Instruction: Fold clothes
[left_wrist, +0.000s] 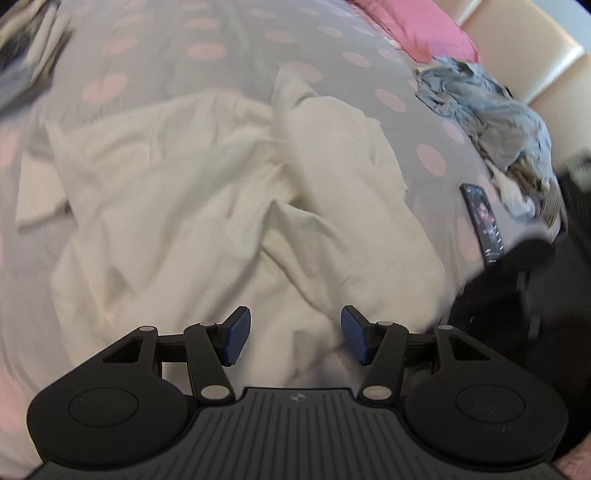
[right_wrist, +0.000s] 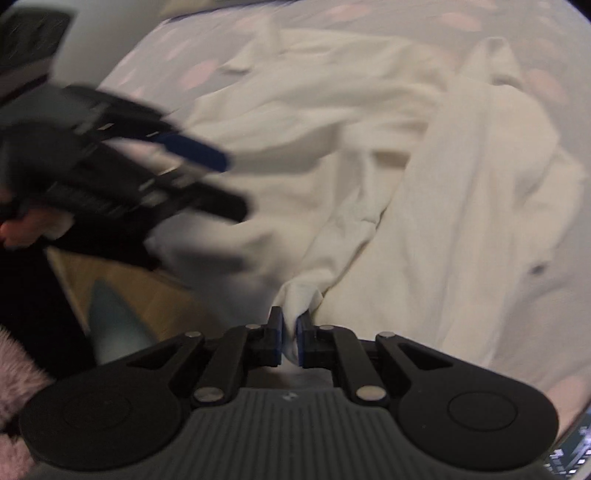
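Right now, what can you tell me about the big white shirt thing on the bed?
The crumpled cream-white cotton-looking garment lies spread over the grey bedcover with pink dots, unfolded and full of wrinkles and ridges. One bunched edge is pinched between the shut blue pads of the right gripper. The left gripper hangs open above it, holding nothing. What kind of garment it is cannot be told.

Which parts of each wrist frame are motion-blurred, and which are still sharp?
Left wrist view: the left gripper is crisp with jaws apart, the cream garment soft, the bedspread smeared toward the edges. Right wrist view: the right gripper is sharp, pinching the cream garment; the left gripper streaks across as a heavy blur.
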